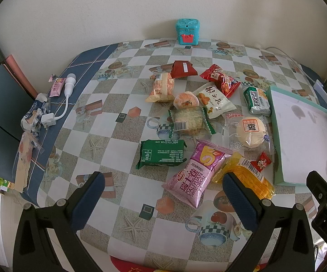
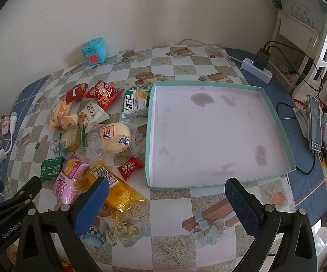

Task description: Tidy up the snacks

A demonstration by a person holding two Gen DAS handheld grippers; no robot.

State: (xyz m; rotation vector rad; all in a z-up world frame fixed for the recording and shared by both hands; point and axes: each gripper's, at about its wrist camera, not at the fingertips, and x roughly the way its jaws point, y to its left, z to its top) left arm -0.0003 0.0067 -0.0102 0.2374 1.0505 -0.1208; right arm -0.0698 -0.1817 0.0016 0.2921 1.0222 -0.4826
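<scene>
Several wrapped snacks lie in a loose pile on the checked tablecloth: a pink Swiss roll pack [image 1: 194, 176] [image 2: 69, 179], a green pack [image 1: 161, 153], a yellow pack [image 1: 248, 175] [image 2: 115, 190], a round bun in clear wrap [image 1: 250, 133] [image 2: 114, 139] and a small red candy [image 2: 130, 167]. A shallow teal box [image 2: 263, 95] with a stained white floor holds nothing. My left gripper [image 1: 163, 181] is open above the table, just in front of the pink pack. My right gripper [image 2: 166, 189] is open near the box's front edge; its left finger overlaps the yellow pack.
A teal toy box [image 1: 186, 31] stands by the far wall. A white charger and cable [image 1: 65, 97] and torn wrappers lie at the table's left edge. A power strip [image 2: 257, 69], cables and a phone on a stand [image 2: 314, 124] sit to the right.
</scene>
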